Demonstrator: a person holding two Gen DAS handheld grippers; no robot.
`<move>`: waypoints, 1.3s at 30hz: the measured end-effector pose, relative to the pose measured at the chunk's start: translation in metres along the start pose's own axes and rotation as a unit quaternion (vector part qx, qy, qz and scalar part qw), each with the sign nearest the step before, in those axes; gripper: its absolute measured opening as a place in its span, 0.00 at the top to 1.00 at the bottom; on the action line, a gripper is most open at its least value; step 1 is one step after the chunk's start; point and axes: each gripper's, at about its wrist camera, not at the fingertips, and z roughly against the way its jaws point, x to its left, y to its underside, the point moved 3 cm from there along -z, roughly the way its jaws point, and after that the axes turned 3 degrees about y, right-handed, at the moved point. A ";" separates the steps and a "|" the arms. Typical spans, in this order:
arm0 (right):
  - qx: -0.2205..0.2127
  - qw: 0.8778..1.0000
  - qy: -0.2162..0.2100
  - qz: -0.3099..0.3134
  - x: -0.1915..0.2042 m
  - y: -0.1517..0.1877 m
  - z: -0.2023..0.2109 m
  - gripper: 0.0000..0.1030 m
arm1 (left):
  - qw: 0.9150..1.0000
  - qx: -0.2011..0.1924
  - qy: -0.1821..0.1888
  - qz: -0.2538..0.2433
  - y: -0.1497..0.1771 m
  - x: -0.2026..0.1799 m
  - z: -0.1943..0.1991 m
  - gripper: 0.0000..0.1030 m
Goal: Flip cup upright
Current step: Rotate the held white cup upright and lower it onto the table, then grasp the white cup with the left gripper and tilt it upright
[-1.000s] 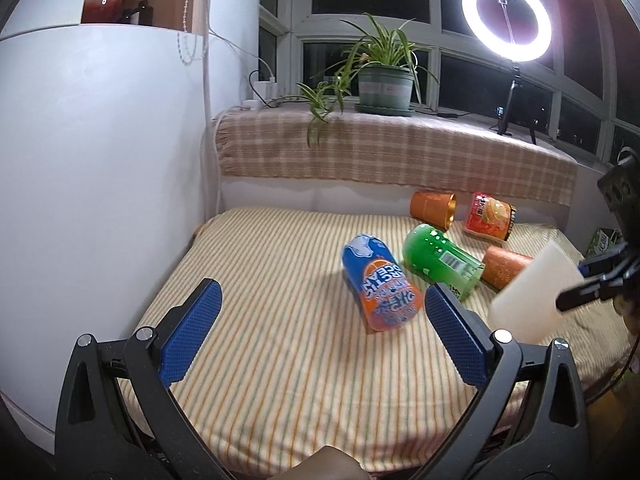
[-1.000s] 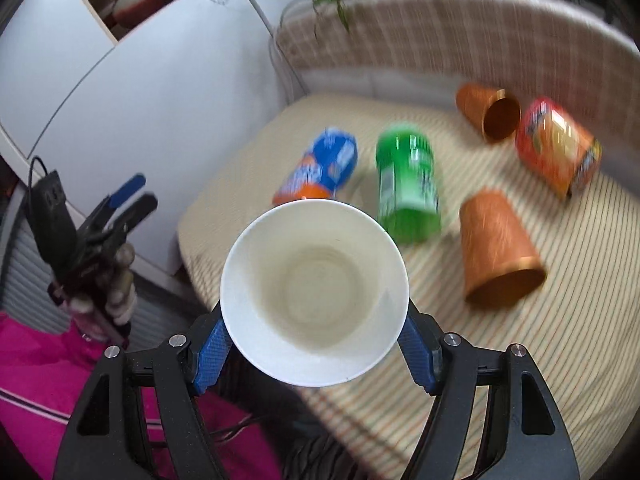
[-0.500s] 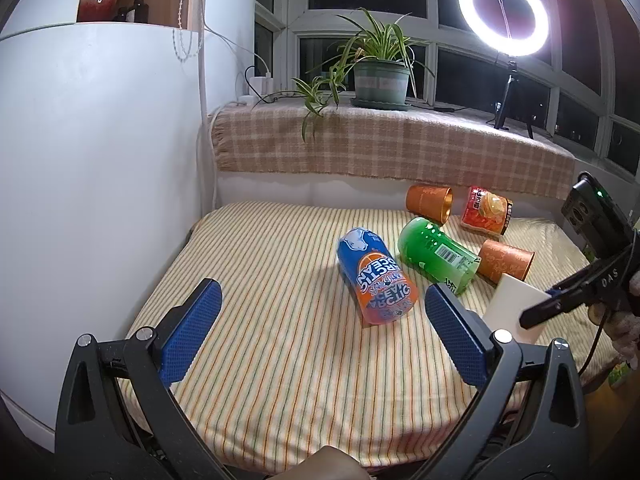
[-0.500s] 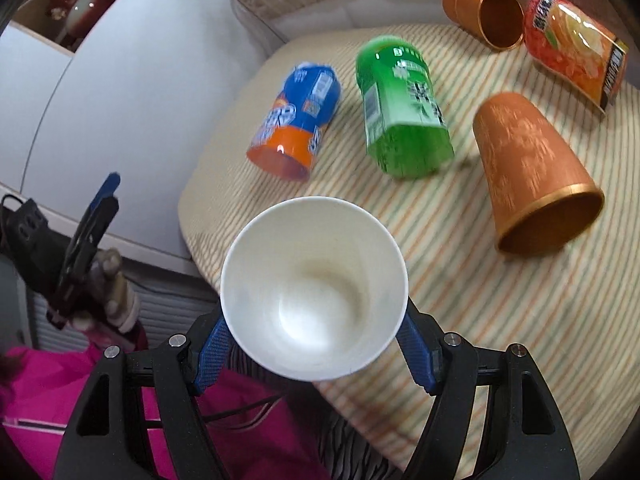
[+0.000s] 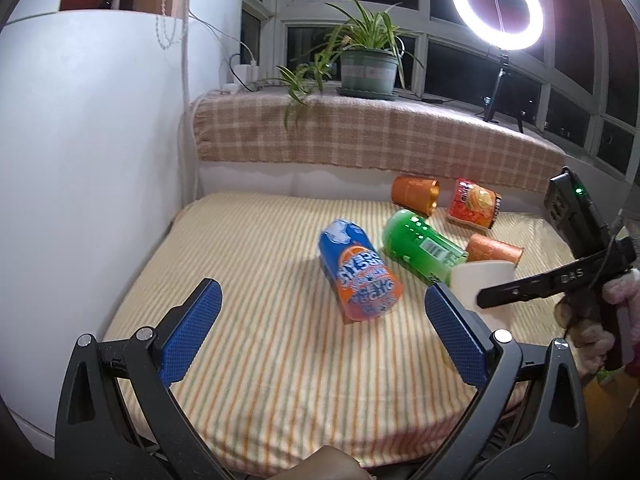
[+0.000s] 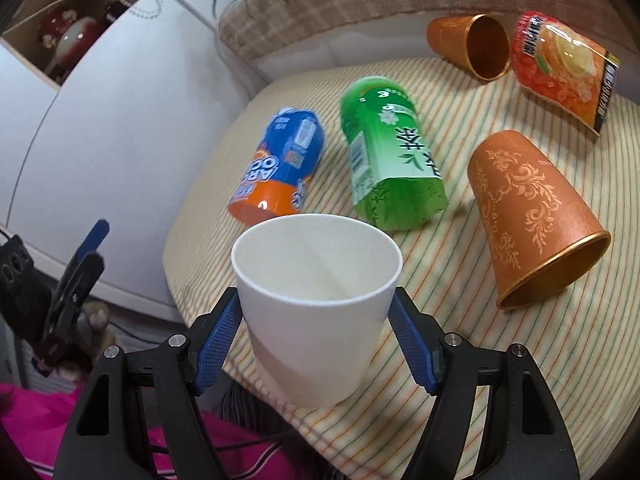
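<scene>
My right gripper (image 6: 316, 344) is shut on a white paper cup (image 6: 316, 304), held nearly upright with its mouth up, low over the front edge of the striped table (image 6: 460, 344). The cup also shows in the left wrist view (image 5: 480, 284), with the right gripper (image 5: 532, 288) clamped on it at the table's right front. My left gripper (image 5: 316, 332) is open and empty, hovering over the front of the table (image 5: 260, 320).
Lying on their sides on the table are a blue-orange cup (image 6: 280, 172), a green cup (image 6: 388, 156), two patterned orange cups (image 6: 528, 212) (image 6: 472, 46) and a red-orange cup (image 6: 560, 68). A white cabinet (image 5: 80, 160) stands left. A potted plant (image 5: 366, 68) and ring light (image 5: 498, 4) sit on the sill.
My right gripper has turned the white cup from mouth-toward-camera to nearly upright and brought it down toward the table's front edge. My left gripper has barely moved.
</scene>
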 end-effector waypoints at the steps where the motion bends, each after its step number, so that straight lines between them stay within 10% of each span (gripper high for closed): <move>1: -0.004 1.000 0.004 -0.004 -0.002 0.000 0.000 0.27 | 1.000 0.004 0.006 0.002 0.000 -0.001 -0.002 0.00; 18: -0.083 0.996 0.014 -0.023 -0.007 0.026 0.050 0.26 | 0.993 0.065 0.085 0.040 -0.006 -0.022 -0.038 0.00; 39: -0.215 0.937 0.277 -0.007 -0.006 0.099 0.128 0.22 | 0.961 0.181 0.203 0.053 -0.016 -0.095 -0.109 0.03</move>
